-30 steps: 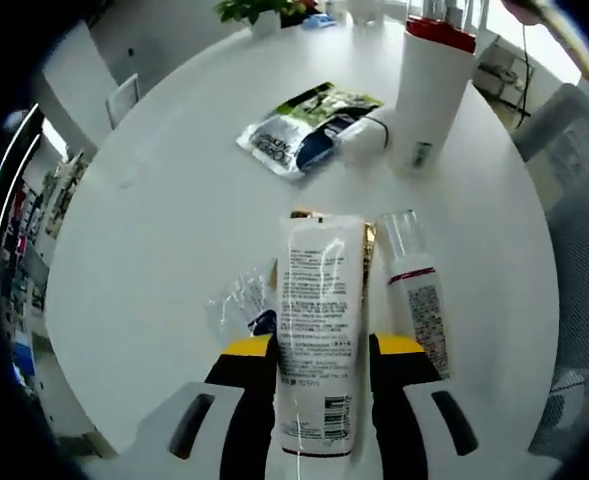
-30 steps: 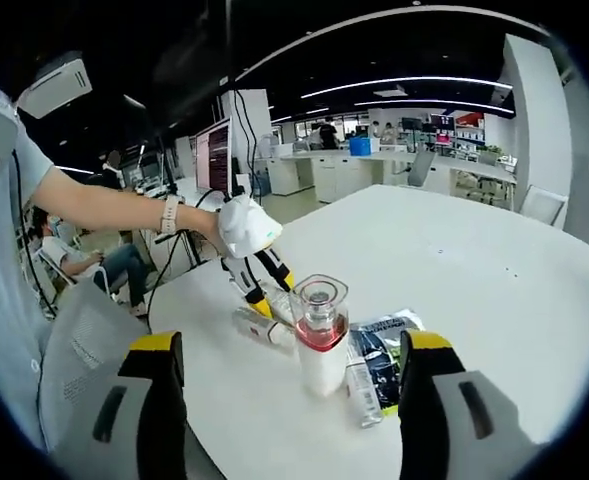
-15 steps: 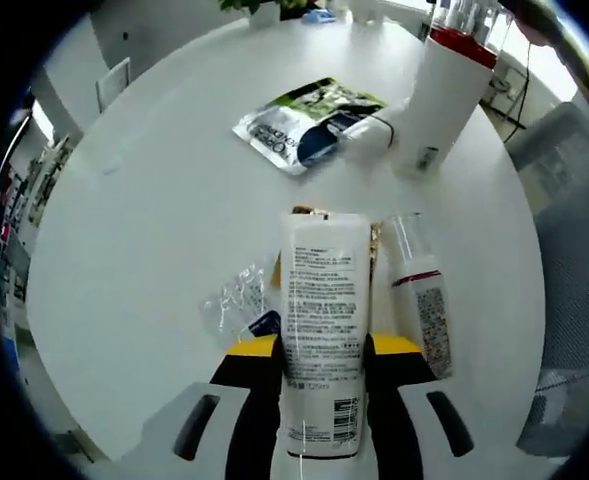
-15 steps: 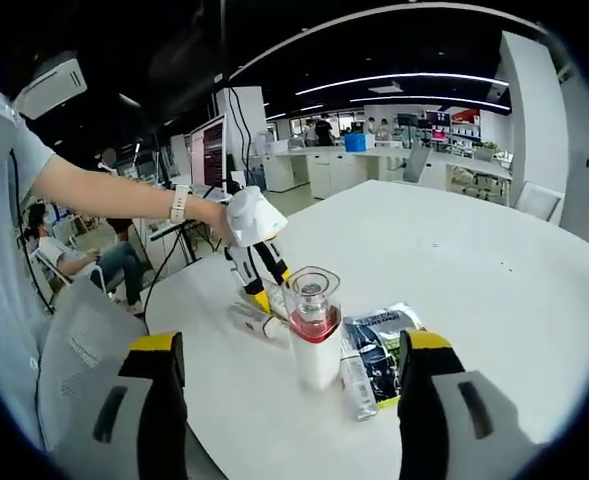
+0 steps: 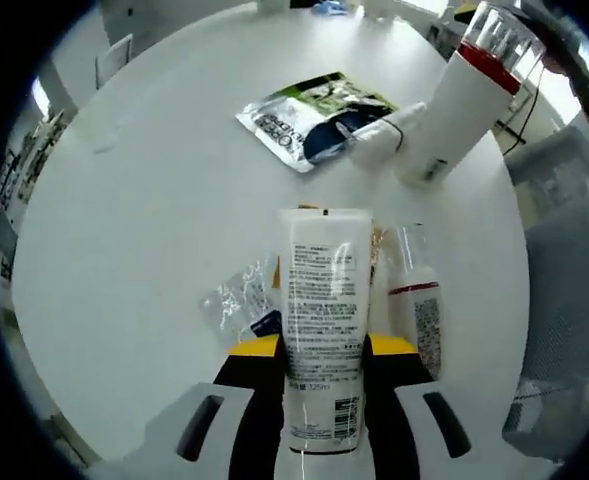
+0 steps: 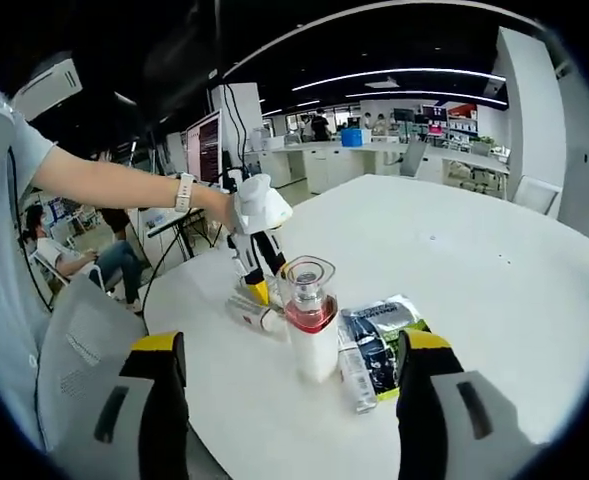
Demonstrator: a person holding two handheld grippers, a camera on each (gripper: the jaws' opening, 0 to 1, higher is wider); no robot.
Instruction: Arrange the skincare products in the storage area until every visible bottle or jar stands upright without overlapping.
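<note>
Gripping white tube (image 5: 322, 330), left gripper (image 5: 322, 348) jaws closed on its sides, tube above round white table (image 5: 154, 200). Small bottle (image 5: 421, 305) lies just beside; tall pump bottle (image 5: 461, 105) upright nr foil sachet (image 5: 309, 120).

Right gripper view: right gripper (image 6: 287, 352) jaws wide apart, nothing held, w/ pump bottle (image 6: 310, 320) upright between them farther off; left gripper (image 6: 257, 290) behind it.

Bright, even light; fisheye-warped edges

White tube (image 5: 322, 340) held flat, small bottle (image 5: 420, 310) lying beside, tall red-collared bottle (image 5: 457, 100) upright
</note>
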